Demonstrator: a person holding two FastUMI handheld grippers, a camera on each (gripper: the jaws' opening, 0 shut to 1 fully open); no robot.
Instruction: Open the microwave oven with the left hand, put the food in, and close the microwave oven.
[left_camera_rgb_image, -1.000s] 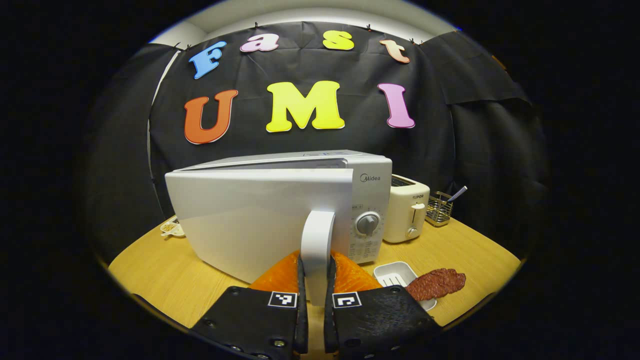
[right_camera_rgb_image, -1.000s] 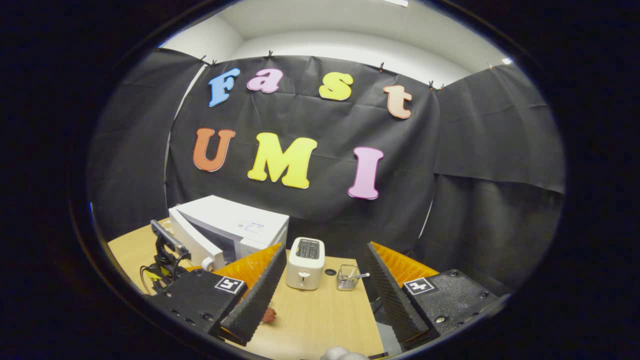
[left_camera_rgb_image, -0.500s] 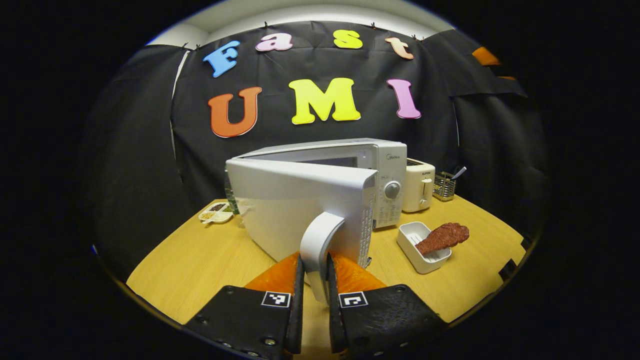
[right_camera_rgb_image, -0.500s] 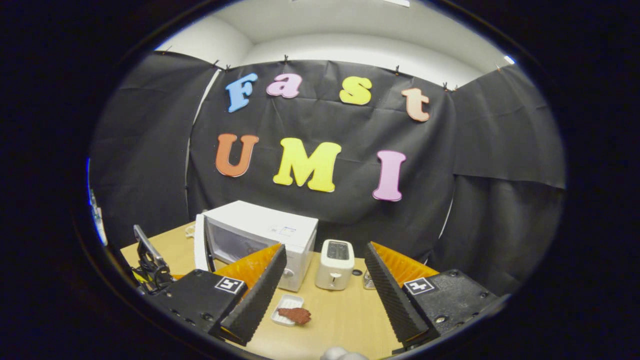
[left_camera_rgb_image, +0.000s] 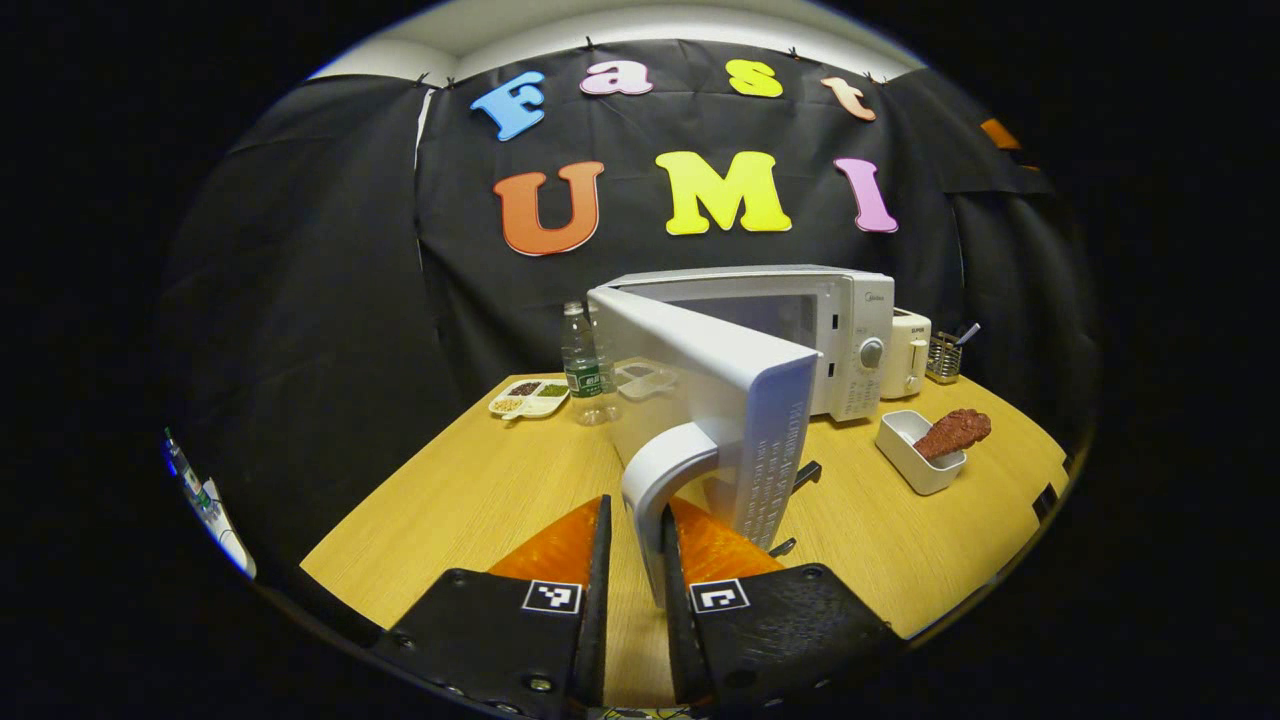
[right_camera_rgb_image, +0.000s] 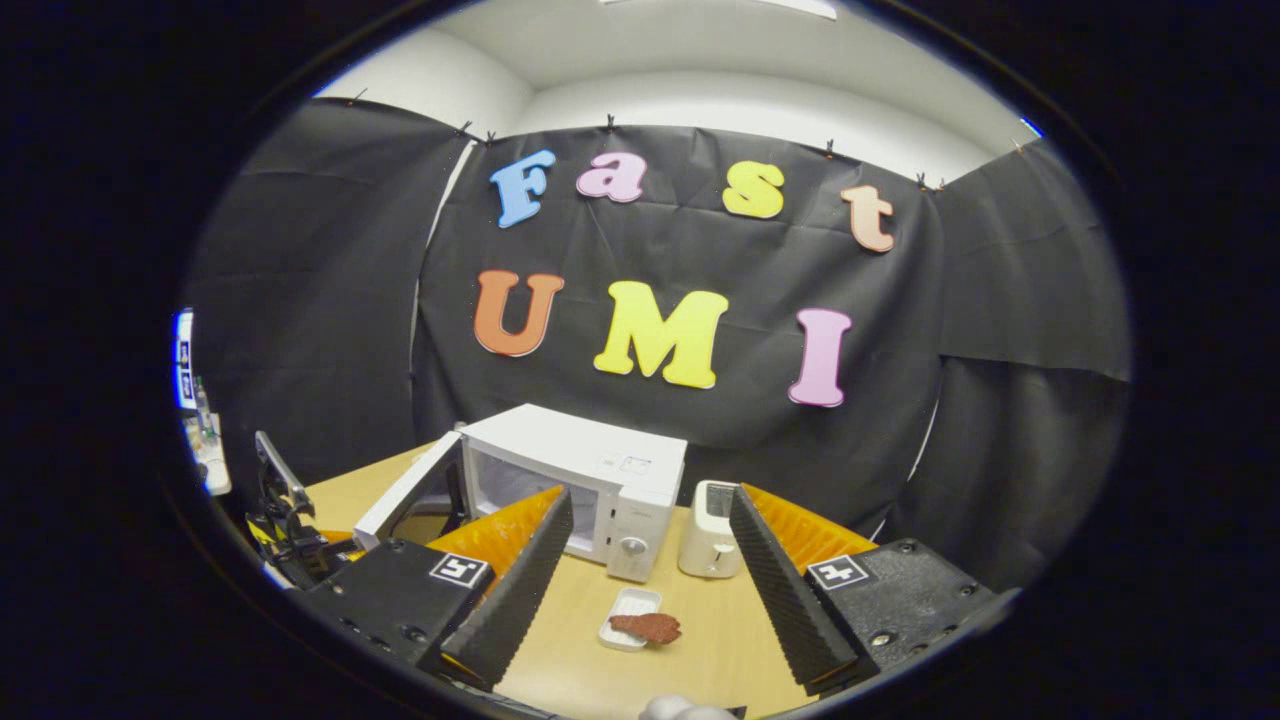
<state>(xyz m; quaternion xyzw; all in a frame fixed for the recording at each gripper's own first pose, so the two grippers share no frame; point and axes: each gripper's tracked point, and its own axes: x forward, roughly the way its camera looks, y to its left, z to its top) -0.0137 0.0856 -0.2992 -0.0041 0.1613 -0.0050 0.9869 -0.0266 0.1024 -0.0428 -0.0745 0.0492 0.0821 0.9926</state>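
Microwave (left_camera_rgb_image: 850, 330) on tabletop (left_camera_rgb_image: 480, 500), door (left_camera_rgb_image: 720, 400) swung wide; left tool (left_camera_rgb_image: 630, 600) clamped on door handle (left_camera_rgb_image: 665, 490).

Left tool: both fingers pressed against the white curved handle at the door's free edge. Right tool (right_camera_rgb_image: 650, 560): fingers spread apart, holding nothing, raised above the tabletop. Food (left_camera_rgb_image: 950, 432): one dark red-brown piece lying across the rim of a white tray (left_camera_rgb_image: 912, 455), on the tabletop in front of the microwave's control side, apart from it. Toaster (left_camera_rgb_image: 908, 352): white, just beside the microwave. Wire basket (left_camera_rgb_image: 943, 358): beyond the toaster. Bottle (left_camera_rgb_image: 583, 365) and divided dish (left_camera_rgb_image: 528, 398): on the tabletop behind the open door.
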